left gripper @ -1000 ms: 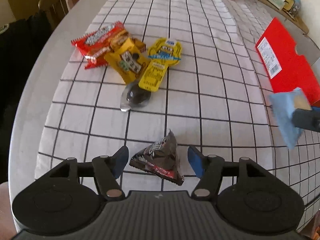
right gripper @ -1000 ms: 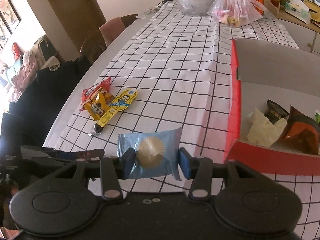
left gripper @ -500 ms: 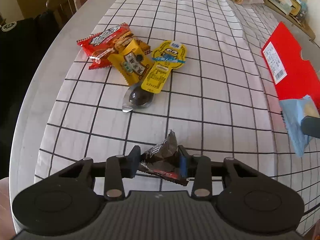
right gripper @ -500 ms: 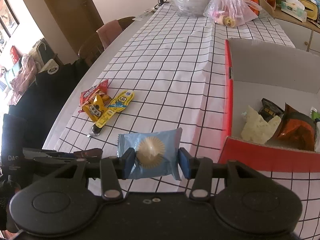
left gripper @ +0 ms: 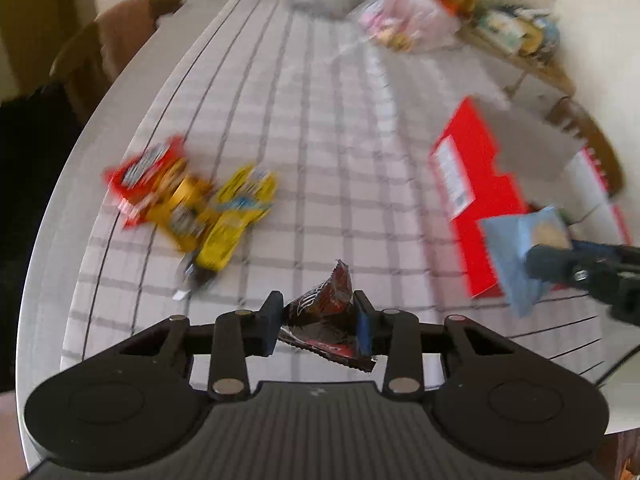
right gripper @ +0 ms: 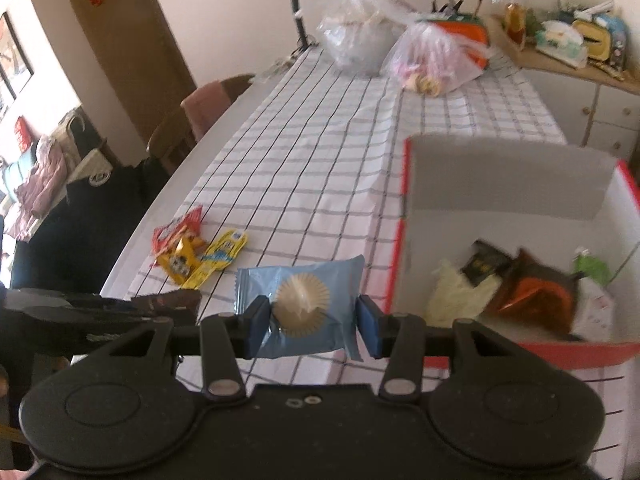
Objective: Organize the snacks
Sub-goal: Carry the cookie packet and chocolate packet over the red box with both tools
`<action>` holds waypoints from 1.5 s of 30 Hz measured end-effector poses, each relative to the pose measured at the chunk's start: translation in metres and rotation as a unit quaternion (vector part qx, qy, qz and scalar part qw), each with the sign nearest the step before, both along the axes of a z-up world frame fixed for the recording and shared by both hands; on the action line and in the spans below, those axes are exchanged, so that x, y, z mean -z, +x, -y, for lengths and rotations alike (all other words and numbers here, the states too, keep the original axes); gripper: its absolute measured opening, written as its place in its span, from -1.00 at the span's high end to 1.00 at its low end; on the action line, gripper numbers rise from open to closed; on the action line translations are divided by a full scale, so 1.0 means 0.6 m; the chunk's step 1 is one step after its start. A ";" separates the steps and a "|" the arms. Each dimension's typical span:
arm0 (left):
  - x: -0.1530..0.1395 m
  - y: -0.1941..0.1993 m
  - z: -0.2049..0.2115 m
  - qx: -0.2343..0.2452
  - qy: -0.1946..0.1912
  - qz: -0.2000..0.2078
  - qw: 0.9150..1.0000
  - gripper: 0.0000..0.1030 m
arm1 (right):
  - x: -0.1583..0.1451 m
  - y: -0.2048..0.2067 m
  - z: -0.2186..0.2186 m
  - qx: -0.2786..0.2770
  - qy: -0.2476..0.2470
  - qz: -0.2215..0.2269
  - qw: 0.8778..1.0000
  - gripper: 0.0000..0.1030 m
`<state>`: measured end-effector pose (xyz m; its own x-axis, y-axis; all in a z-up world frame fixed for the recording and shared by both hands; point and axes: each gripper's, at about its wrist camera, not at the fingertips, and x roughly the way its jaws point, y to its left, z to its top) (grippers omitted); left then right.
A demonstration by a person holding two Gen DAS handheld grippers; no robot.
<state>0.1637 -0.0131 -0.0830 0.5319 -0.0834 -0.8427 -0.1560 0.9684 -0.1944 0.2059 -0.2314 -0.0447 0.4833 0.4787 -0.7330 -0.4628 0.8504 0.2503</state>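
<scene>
Blue packet [right gripper: 304,307], one per tongs [right gripper: 311,326]

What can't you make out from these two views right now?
- Left wrist view: motion blur smears the loose snack pile; its labels are unreadable.
- Right wrist view: the red box runs off the right edge, and the packets inside are blurred.
- Right wrist view: the dark packet is mostly hidden behind the left gripper.

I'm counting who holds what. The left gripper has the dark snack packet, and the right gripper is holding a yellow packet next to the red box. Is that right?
Almost. The packet in the right gripper is a blue packet, not yellow; the right wrist view shows it pinched between the fingers beside the red box. The yellow packets lie on the table. The left gripper does hold the dark snack packet.
</scene>
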 end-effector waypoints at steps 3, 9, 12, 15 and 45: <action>-0.036 0.013 0.030 0.019 -0.007 0.022 1.000 0.31 | -0.019 0.005 0.030 0.017 0.001 0.014 1.000 0.12; -0.090 0.045 0.095 0.061 -0.009 0.056 0.997 0.30 | -0.044 0.016 0.096 0.056 -0.002 0.035 0.998 0.12; -0.108 0.059 0.128 0.082 -0.005 0.067 0.994 0.30 | -0.051 0.023 0.127 0.076 -0.005 0.043 0.996 0.12; -0.120 0.077 0.162 0.102 -0.003 0.074 0.992 0.30 | -0.053 0.030 0.156 0.094 -0.009 0.047 0.994 0.12; 0.003 0.252 0.371 0.177 0.060 -0.015 0.982 0.28 | 0.087 0.148 0.271 0.173 -0.102 -0.016 0.980 0.11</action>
<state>0.3150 -0.2356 -0.0851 0.4614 -0.1581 -0.8730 0.1915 0.9785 -0.0761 0.2948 -0.3942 -0.0971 0.5660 0.1332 -0.8136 -0.1335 0.9886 0.0691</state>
